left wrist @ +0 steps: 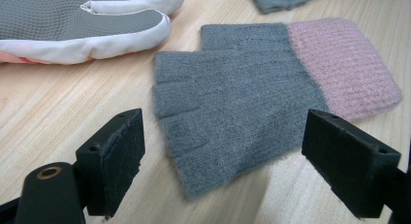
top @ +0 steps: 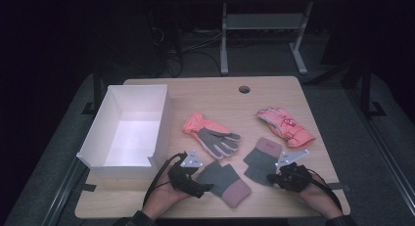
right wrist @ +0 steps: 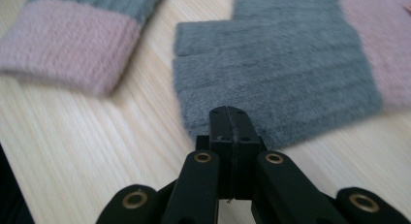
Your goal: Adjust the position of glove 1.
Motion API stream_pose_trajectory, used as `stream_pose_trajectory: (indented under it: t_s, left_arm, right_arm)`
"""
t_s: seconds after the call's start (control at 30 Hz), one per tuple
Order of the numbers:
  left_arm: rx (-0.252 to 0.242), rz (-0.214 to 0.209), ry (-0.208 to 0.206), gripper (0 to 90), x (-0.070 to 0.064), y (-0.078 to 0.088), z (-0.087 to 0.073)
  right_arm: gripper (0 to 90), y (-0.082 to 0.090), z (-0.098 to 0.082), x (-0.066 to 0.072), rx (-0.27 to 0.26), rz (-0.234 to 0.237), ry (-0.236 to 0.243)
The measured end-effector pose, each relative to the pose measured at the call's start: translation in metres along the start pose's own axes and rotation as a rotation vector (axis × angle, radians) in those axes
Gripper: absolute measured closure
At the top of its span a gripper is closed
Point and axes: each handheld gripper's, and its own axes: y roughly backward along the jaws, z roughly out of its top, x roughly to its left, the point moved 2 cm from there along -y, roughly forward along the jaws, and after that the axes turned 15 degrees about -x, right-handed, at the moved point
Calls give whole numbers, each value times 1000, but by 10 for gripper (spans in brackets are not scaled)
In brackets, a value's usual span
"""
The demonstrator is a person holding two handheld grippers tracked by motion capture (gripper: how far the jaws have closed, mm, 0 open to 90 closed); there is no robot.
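— Left gripper (top: 208,187)?
— Jaws spread wide, nothing between the pads. Poised low over the finger end of the near grey fingerless glove (top: 225,181), not touching as far as the left gripper view shows.
— And that glove?
— Flat on the wooden table (top: 205,91), near the front edge, left of centre. Grey knit body, pink ribbed cuff (left wrist: 346,66) pointing toward the front right. Finger stubs toward the gripper.
— Right gripper (top: 272,177)?
— Jaws pressed together, pinching nothing. Tips just at the near edge of the second grey fingerless glove (top: 262,160); touching or a hair apart, cannot tell. Somewhat blurred in the right gripper view.
— Where exactly is that second glove?
— Right of the first, well clear of it, with bare wood between. Pink cuff away from the person, grey finger end toward the closed jaws.
— Anything else on the table?
— A coral ski glove with grey palm (top: 211,136) behind the left-hand knit glove, palm up, near it. A second coral glove (top: 285,126) farther right, back up, behind the right-hand knit glove. A white open box (top: 98,138) at the left edge, beside the palm-up glove. A round cable hole (top: 244,89) near the far edge.
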Motion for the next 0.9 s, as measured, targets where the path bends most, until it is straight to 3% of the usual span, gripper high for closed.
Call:
stream_pose_trajectory:
  t_s: [0.37, 0.67, 0.8, 0.9]
  left_arm:
    - [0, -1, -2, 150, 0, 0, 0]
    - [-6, 1, 3, 150, -1, 0, 0]
    - [-3, 1, -3, 150, 0, 1, 0]
    - [-6, 2, -4, 150, 0, 1, 0]
  right_arm:
    - [900, -30, 21, 9, -18, 54, 32]
    - [900, -55, 40, 16, -31, 72, 52]
    - [900, -54, 42, 16, -42, 75, 63]
    - [900, -43, 45, 4, -73, 39, 41]
